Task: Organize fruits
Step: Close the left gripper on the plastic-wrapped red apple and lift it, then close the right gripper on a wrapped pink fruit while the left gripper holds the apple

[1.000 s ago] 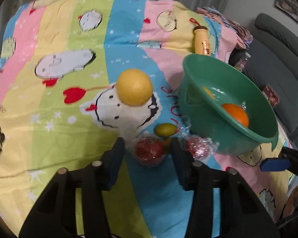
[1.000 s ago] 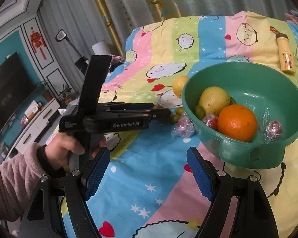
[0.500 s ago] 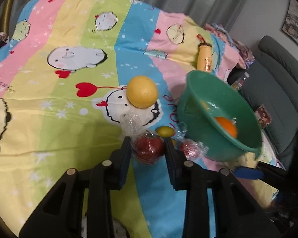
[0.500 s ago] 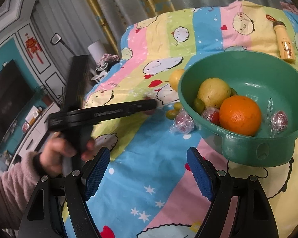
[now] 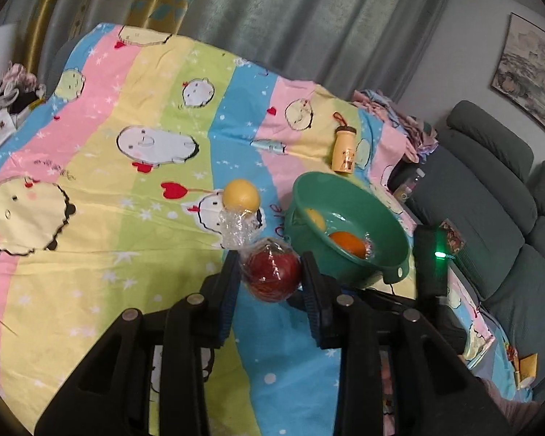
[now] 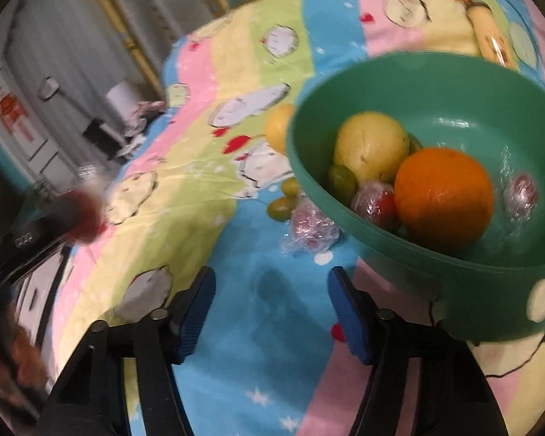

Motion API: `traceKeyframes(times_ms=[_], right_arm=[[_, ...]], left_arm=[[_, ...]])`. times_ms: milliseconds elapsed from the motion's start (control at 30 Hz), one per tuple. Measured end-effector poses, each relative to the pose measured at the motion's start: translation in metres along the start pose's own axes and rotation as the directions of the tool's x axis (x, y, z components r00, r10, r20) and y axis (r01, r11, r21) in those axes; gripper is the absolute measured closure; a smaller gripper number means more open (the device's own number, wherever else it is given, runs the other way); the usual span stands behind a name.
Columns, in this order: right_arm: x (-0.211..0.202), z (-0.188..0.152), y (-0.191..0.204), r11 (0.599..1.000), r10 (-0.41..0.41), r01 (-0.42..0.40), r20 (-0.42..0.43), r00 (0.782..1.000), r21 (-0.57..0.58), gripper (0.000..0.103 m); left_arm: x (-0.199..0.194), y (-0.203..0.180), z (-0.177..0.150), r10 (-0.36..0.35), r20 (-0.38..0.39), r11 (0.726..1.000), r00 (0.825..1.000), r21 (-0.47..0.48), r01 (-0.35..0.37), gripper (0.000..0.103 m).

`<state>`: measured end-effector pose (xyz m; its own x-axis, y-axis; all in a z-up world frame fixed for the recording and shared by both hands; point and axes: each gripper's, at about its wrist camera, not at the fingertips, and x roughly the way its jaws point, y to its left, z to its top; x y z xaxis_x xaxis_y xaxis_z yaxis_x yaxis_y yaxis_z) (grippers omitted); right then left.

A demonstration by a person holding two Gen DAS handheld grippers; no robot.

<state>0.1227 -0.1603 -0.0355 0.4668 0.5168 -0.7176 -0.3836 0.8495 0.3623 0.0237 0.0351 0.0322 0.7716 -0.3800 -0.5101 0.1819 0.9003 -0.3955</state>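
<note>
A red apple (image 5: 271,274) wrapped in clear film sits clamped between the left gripper (image 5: 270,272) fingers, raised above the cloth. Ahead and right of it stands the green bowl (image 5: 378,269), holding an orange (image 6: 443,196), a pear (image 6: 370,145) and small wrapped fruits.

We note the left wrist view looks down from well above the bed; the right sits low, close against the green bowl (image 6: 436,290), which both views share.

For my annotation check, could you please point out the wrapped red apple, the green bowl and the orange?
wrapped red apple (image 5: 270,275), left wrist view, front skin.
green bowl (image 6: 454,276), right wrist view, near outer wall.
orange (image 6: 443,196), right wrist view, middle of peel.
</note>
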Motion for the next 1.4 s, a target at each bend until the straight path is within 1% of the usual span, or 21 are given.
traceKeyframes(times_ms=[67,133,200,267,300,367,467,500,533,567,600,667,767,867,967,1000,1133,1267,1400], right_arm=[[0.005,0.005,0.004,0.997,-0.070,0.070,0.006,0.998,0.008,0.043],[0.011,0.008,0.007,0.993,-0.108,0.107,0.001,0.994,0.038,0.044],[0.019,0.010,0.011,0.983,-0.169,0.168,0.004,0.986,0.071,0.044],[0.024,0.012,0.015,0.974,-0.208,0.206,0.017,0.978,0.095,0.044],[0.026,0.014,0.016,0.971,-0.220,0.216,0.022,0.975,0.107,0.044],[0.028,0.017,0.014,0.965,-0.224,0.216,0.037,0.974,0.147,0.045],[0.031,0.019,0.010,0.957,-0.238,0.226,0.049,0.970,0.181,0.051],[0.031,0.019,0.008,0.955,-0.239,0.225,0.052,0.970,0.193,0.056],[0.030,0.017,0.005,0.953,-0.240,0.224,0.053,0.969,0.205,0.060],[0.028,0.017,0.002,0.951,-0.237,0.220,0.054,0.970,0.216,0.066],[0.027,0.016,-0.001,0.951,-0.229,0.212,0.056,0.972,0.226,0.070],[0.026,0.015,-0.003,0.954,-0.211,0.193,0.055,0.976,0.231,0.071],[0.024,0.015,-0.003,0.961,-0.189,0.174,0.051,0.981,0.216,0.071],[0.016,0.009,-0.004,0.968,-0.108,0.091,0.059,0.992,0.234,0.071],[0.005,0.002,0.003,0.978,-0.044,0.030,0.062,0.997,0.208,0.071],[0.000,-0.001,0.006,0.981,-0.019,0.005,0.069,0.997,0.196,0.071],[-0.021,-0.005,0.019,0.987,0.042,-0.055,0.087,0.995,0.153,0.071],[-0.042,-0.008,0.031,0.993,0.076,-0.086,0.108,0.991,0.086,0.071],[-0.059,-0.009,0.035,0.993,0.098,-0.105,0.130,0.987,0.044,0.071]], left_arm=[[-0.004,0.003,0.001,-0.007,0.005,1.000,1.000,-0.009,0.007,0.070],[-0.007,0.010,0.002,-0.026,0.009,0.999,1.000,-0.038,0.026,0.070],[-0.010,0.014,0.003,-0.016,0.015,0.999,1.000,-0.042,0.017,0.070],[-0.014,0.017,0.004,-0.013,0.024,0.999,1.000,-0.046,0.015,0.070],[-0.016,0.020,0.004,-0.026,0.028,0.998,0.999,-0.057,0.028,0.070],[-0.019,0.024,0.005,-0.022,0.035,0.998,0.999,-0.065,0.025,0.070],[-0.023,0.031,0.005,-0.029,0.041,0.996,0.999,-0.083,0.032,0.070],[-0.025,0.033,0.005,-0.030,0.043,0.995,0.999,-0.091,0.034,0.070],[-0.026,0.034,0.005,-0.029,0.045,0.995,0.999,-0.094,0.033,0.070],[-0.027,0.035,0.005,-0.027,0.048,0.995,0.998,-0.095,0.032,0.070],[-0.029,0.036,0.005,-0.027,0.050,0.995,0.998,-0.098,0.032,0.070],[-0.030,0.036,0.005,-0.027,0.054,0.995,0.998,-0.099,0.032,0.070],[-0.029,0.035,0.006,-0.020,0.053,0.995,0.998,-0.093,0.025,0.070],[-0.027,0.034,0.006,-0.022,0.047,0.996,0.999,-0.086,0.026,0.070],[-0.025,0.032,0.006,-0.021,0.039,0.997,0.999,-0.078,0.024,0.070],[-0.024,0.031,0.005,-0.020,0.036,0.997,0.999,-0.075,0.023,0.070],[-0.020,0.026,0.004,-0.011,0.024,0.998,1.000,-0.058,0.013,0.070],[-0.015,0.023,0.003,0.015,0.006,0.999,1.000,-0.047,-0.015,0.070],[-0.007,0.021,0.001,0.055,-0.019,0.998,0.998,-0.043,-0.056,0.070]])
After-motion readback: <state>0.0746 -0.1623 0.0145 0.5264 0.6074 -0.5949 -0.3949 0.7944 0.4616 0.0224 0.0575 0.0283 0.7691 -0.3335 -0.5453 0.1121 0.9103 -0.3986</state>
